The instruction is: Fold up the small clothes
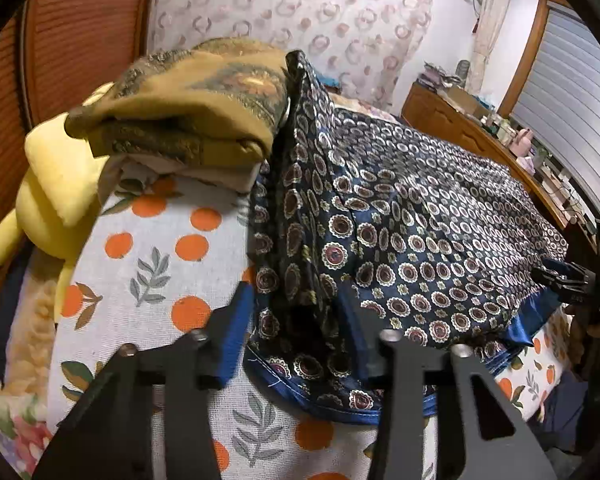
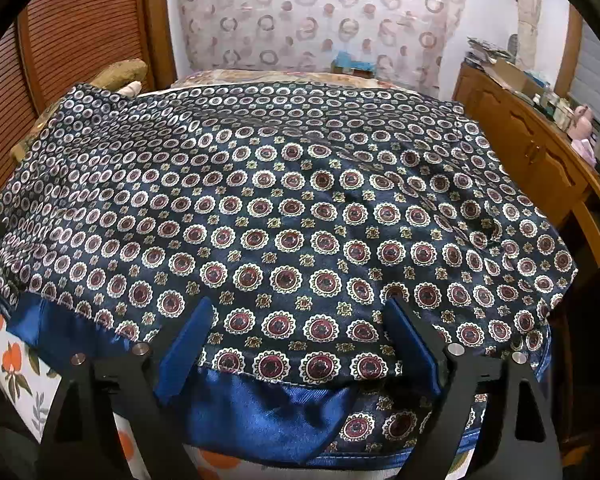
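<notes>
Two grippers are shown at the near hem of the navy medallion-print garment (image 2: 300, 208), which is spread over the orange-print sheet (image 1: 148, 264). At its near left corner, the left gripper (image 1: 296, 336) is seen with a bunched fold between its pads; whether they press on it cannot be told. At the near edge, the right gripper (image 2: 300, 344) is held released, its jaws straddling the hem. Beyond the garment's left side, a folded ochre pile (image 1: 188, 108) is stacked. Judged risk: the slippery satin may be dropped or dragged askew if only one corner is lifted.
</notes>
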### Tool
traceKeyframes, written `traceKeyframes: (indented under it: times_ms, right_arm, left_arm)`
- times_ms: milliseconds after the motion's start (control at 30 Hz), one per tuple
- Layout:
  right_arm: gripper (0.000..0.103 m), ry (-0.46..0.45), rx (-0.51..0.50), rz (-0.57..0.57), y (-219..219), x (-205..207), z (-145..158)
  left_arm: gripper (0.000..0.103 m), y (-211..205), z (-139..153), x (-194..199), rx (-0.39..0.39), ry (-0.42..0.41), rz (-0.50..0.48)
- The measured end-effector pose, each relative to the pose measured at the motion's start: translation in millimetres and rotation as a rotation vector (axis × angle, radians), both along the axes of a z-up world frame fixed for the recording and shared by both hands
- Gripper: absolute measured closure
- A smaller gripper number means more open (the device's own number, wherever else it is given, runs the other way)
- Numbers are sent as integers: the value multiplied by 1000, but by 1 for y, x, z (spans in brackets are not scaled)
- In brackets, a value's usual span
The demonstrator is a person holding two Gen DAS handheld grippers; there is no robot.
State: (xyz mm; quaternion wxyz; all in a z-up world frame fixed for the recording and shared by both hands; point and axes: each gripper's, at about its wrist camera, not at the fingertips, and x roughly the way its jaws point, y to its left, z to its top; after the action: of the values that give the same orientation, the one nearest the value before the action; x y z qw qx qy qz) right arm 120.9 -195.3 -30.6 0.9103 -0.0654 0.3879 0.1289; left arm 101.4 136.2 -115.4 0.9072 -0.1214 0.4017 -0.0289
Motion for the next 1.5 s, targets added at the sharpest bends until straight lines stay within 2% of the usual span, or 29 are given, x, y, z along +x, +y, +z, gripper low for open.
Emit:
traceKeyframes:
  times_ms: [133,167,200,233,300,567,767,867,1000,1200,1333,1500]
  right_arm:
    - [11,4,-3,7,0,1,-1]
    - [10,5,-3,8,0,1,-1]
    - [10,5,-4,9,0,2,-1]
    - [10,6,-3,8,0,2,-1]
    - [9,7,-1,7,0,3,-2]
    - [5,17,-9,22,5,7,-2]
    - [5,11,-10,70,-2,6,-3]
    - [5,10,-3,41,-18,3,1]
    - [9,-66,55,40,-49,-13,20]
    - [10,-125,56,-16,-93,-29,41]
    - [10,-155,68,-52,-110,-44,51]
    - [11,-189,78,-78,-122,-57,60]
  left_arm:
    - [63,-1,1,0,6,-1,-3]
    - [67,-1,1,1,10,0,-8]
    - [86,-2,1,1,5,4,-20]
    - [97,-3,0,3,-7,12,-31]
    - [99,-7,3,2,-16,6,-50]
    - [99,-51,68,10,-83,-161,-186]
    - [99,-84,101,26,-77,-241,-254]
    - [99,-81,109,24,-88,-272,-245]
    - [99,-67,113,21,-109,-296,-216]
    - [99,-61,127,23,-104,-328,-193]
    - [99,-80,133,38,-98,-325,-239]
    - [99,-133,139,64,-81,-312,-348]
